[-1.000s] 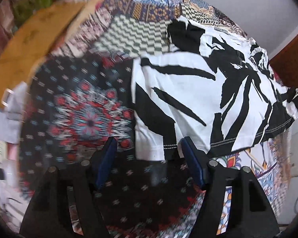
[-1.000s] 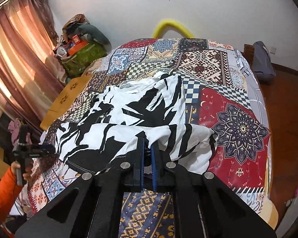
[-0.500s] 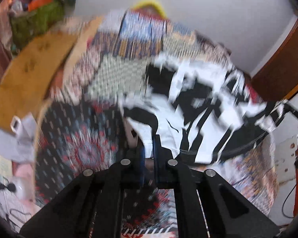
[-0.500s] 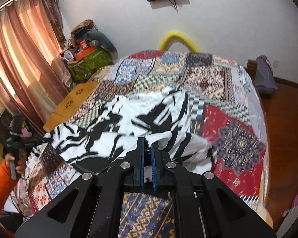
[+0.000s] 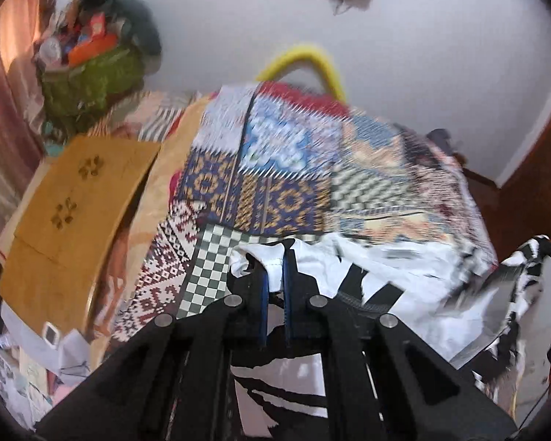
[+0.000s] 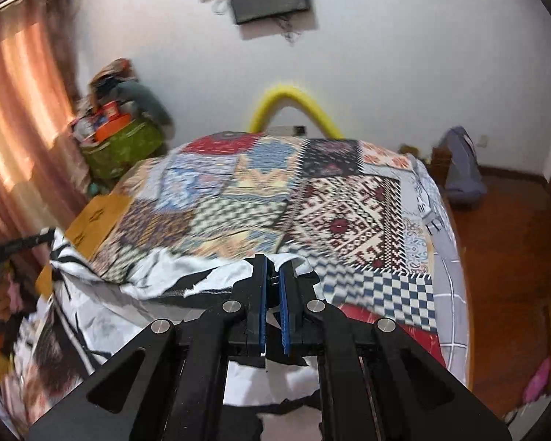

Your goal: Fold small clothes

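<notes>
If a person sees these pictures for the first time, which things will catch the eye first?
First, the black-and-white garment, pinched at its edge by the left gripper and the right gripper low in the middle of each view. Behind it spreads the colourful patchwork bedspread, with a yellow arch at its far end against the white wall.

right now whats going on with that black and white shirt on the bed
A person is folding it with a handheld gripper in each hand. The left gripper and the right gripper are each shut on an edge of the black-and-white shirt, holding it up over the patchwork bedspread. Both views are motion-blurred.
</notes>
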The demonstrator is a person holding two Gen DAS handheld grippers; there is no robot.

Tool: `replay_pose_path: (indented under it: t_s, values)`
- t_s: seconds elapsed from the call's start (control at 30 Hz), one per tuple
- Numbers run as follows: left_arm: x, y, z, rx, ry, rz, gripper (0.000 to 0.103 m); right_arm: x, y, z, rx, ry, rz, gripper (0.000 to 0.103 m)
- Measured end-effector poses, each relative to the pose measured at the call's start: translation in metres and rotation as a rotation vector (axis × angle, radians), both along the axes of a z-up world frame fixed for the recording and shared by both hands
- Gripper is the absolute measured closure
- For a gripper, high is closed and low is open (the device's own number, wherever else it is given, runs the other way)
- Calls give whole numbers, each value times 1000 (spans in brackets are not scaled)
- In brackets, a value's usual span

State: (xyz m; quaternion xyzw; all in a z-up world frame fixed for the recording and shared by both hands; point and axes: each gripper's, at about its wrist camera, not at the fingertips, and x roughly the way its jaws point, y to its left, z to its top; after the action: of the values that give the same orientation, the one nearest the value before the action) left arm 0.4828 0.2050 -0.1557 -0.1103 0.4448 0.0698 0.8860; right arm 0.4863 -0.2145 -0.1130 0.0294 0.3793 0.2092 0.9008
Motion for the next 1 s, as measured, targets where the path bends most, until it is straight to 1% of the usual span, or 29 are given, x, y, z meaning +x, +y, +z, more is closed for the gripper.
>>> replay_pose_path:
  t_s: [0.07, 0.1, 0.13, 0.17, 0.2, 0.23, 0.27, 0.3, 0.33, 0.37, 0.4, 0.43, 0.47, 0.53, 0.57, 0.6, 0.67, 0.7, 0.77, 0.83, 0.87, 0.9, 0.93, 0.97, 1.0]
  values:
    - [23, 11, -31, -50, 67, 23, 96, 20, -2, -20, -6, 46, -31, 98]
    - [34, 18, -50, -74, 105, 51, 96, 26, -3, -29, -3, 69, -43, 97]
    - [37, 22, -60, -76, 127, 69, 95, 33, -6, -42, 7, 104, -56, 97]
    - [41, 26, -70, -76, 147, 83, 95, 36, -8, -49, 17, 129, -64, 95]
    - [42, 30, -80, -78, 159, 89, 95, 38, -11, -57, 30, 157, -72, 90]
    - [41, 30, -83, -72, 160, 91, 92, 38, -15, -62, 50, 175, -70, 86]
    - [38, 32, -85, -58, 158, 92, 87, 36, -18, -63, 74, 179, -64, 75]
    - [33, 33, -86, -44, 150, 87, 84, 32, -23, -63, 102, 177, -55, 60]
    - [27, 33, -85, -37, 143, 76, 76, 25, -27, -61, 111, 168, -47, 52]
    - [20, 33, -85, -34, 138, 67, 65, 19, -28, -57, 99, 156, -43, 43]
    - [8, 33, -84, -27, 132, 61, 58, 13, -30, -53, 80, 143, -32, 41]
    - [-1, 34, -83, -16, 129, 59, 48, 8, -31, -50, 67, 137, -17, 41]
    - [-10, 33, -82, -5, 127, 58, 44, 2, -33, -49, 55, 136, -7, 41]
    - [-32, 30, -84, 25, 140, 39, 42, -19, -39, -47, 30, 138, 5, 38]
    - [-44, 26, -87, 38, 161, 21, 42, -25, -42, -49, 26, 136, 6, 34]
    - [-54, 22, -91, 41, 182, 3, 42, -41, -46, -53, 25, 136, 3, 32]
    - [-70, 11, -101, 48, 221, -30, 42, -55, -50, -62, 26, 156, -1, 31]
    - [-80, 2, -107, 59, 243, -55, 42, -64, -51, -69, 32, 180, 0, 31]
    - [-96, -15, -117, 75, 271, -100, 41, -79, -49, -87, 80, 251, 17, 31]
    - [-106, -28, -125, 82, 278, -100, 41, -88, -43, -101, 92, 282, 25, 31]
    - [-109, -30, -127, 61, 269, -85, 46, -90, -39, -106, 93, 290, 28, 31]
    - [-111, -31, -126, 21, 263, -83, 53, -94, -33, -112, 90, 290, 28, 32]
    - [-112, -32, -126, -18, 260, -94, 75, -95, -29, -112, 85, 278, 21, 34]
    - [-113, -32, -124, -56, 257, -103, 95, -97, -23, -110, 75, 265, 25, 44]
    - [-116, -34, -121, -98, 254, -110, 101, -97, -18, -108, 78, 267, 39, 57]
